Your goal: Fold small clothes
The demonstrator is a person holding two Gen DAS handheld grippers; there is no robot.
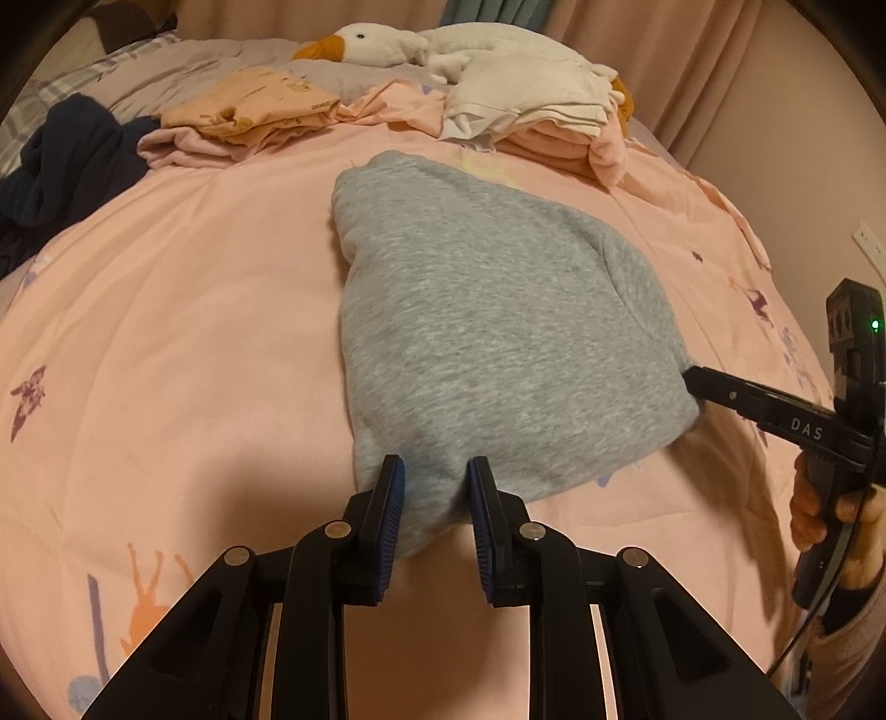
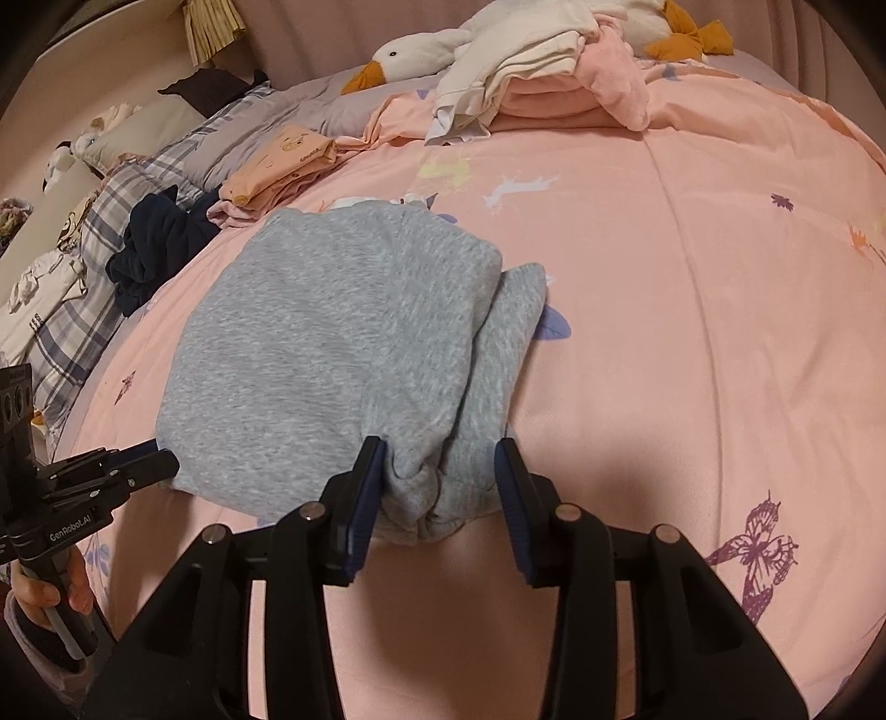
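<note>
Grey garment lies folded at the middle of the pink bed cover, near edge toward us at 6 o'clock.

Left tongs clamp the near-left corner; we see cloth pinched between the blue pads. Right tongs straddle the bunched near-right corner; the left pad touches the cloth, the right pad stands clear, so we read them as apart, not gripping.

Our judgement: the fold is being laid down. To do it well, we lower both corners level, square the near edge, and smooth the bunched cloth at the right corner before letting go.

Count: one grey garment in hand; two folded stacks at 12 o'clock, one orange, one white-on-pink; one dark blue heap at 10 o'clock; one plush goose.
</note>
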